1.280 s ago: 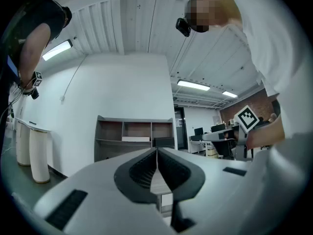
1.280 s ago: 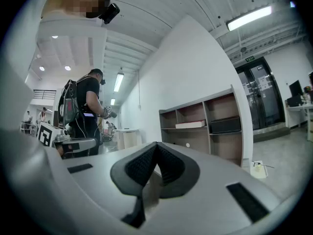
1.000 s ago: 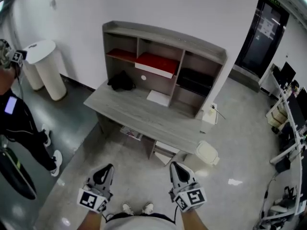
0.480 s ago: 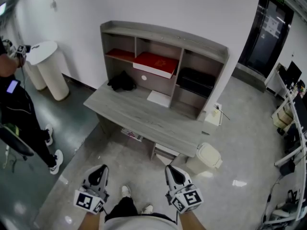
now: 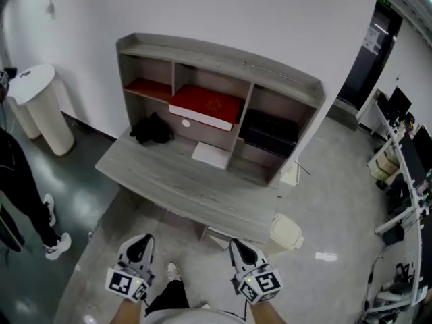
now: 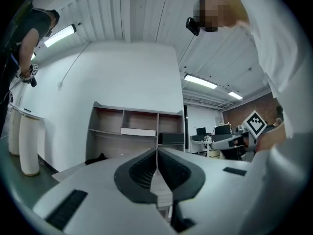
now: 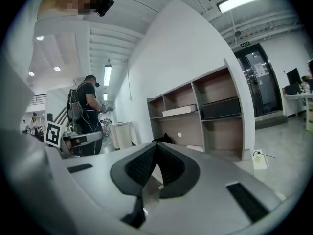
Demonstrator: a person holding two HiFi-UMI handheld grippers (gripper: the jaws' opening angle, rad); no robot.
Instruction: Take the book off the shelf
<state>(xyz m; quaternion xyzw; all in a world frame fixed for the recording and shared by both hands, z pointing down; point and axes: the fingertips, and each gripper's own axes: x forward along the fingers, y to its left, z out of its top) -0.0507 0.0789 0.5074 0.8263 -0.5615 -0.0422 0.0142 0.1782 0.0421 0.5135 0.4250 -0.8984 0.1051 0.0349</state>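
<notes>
A red book with a white edge (image 5: 204, 106) lies flat on the middle shelf of a grey desk hutch (image 5: 217, 58); it shows as a pale slab (image 6: 138, 131) in the left gripper view and the book (image 7: 179, 110) in the right gripper view. My left gripper (image 5: 140, 250) and right gripper (image 5: 241, 254) are held low at the bottom of the head view, well short of the desk. Both are shut with nothing between their jaws.
The grey desk (image 5: 182, 181) carries a black cloth (image 5: 152, 128) and a white sheet (image 5: 210, 154). A black box (image 5: 270, 131) fills the right shelf. A white bin (image 5: 287, 232) stands by the desk's right end, a white cylinder (image 5: 37, 106) at left, near a person (image 5: 20, 187).
The view has moved closer and shifted right, so the desk sits further left in the head view. The person at left has slid toward the frame edge. Both grippers stay shut.
</notes>
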